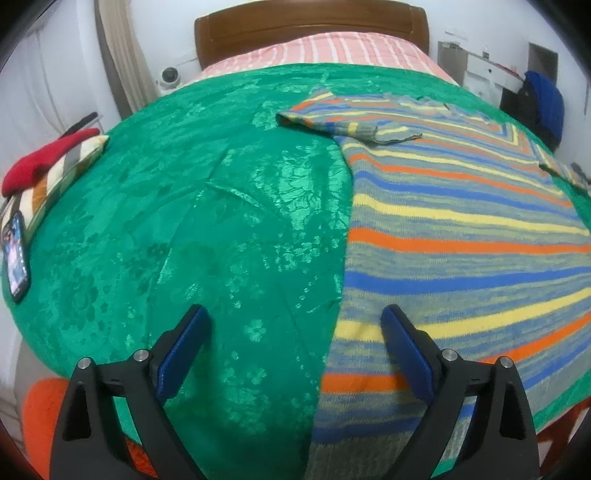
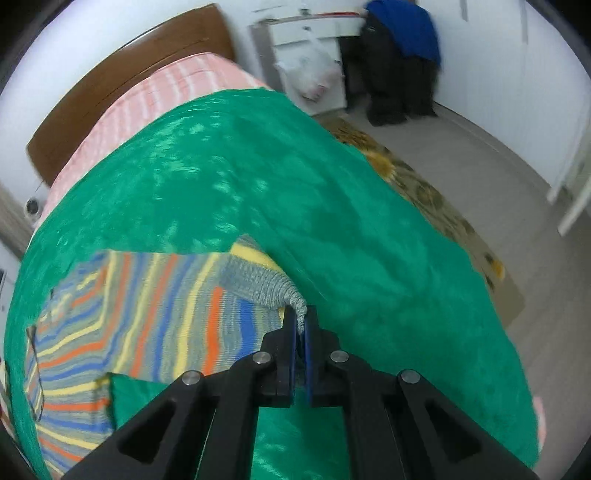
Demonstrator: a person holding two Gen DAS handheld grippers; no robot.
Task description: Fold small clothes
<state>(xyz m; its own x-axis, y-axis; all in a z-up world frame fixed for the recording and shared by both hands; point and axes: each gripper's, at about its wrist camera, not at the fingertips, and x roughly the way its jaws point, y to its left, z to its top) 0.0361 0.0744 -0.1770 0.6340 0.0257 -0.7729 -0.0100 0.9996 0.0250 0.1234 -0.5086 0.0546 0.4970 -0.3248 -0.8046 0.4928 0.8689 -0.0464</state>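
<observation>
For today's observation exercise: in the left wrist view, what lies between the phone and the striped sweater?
Only bare green bedspread lies between the phone and the sweater, as the left wrist view shows.

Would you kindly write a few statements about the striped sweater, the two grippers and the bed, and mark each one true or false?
1. The right gripper is shut on the grey cuff of the striped sweater. True.
2. The left gripper is clamped on the sweater's hem. False: its jaws stand wide apart and hold nothing.
3. The sweater lies on a green bedspread. True.
4. A phone lies on the sweater. False: it lies at the bedspread's left edge, well apart from the sweater.
5. The bed has a white metal headboard. False: the headboard is brown wood.
</observation>
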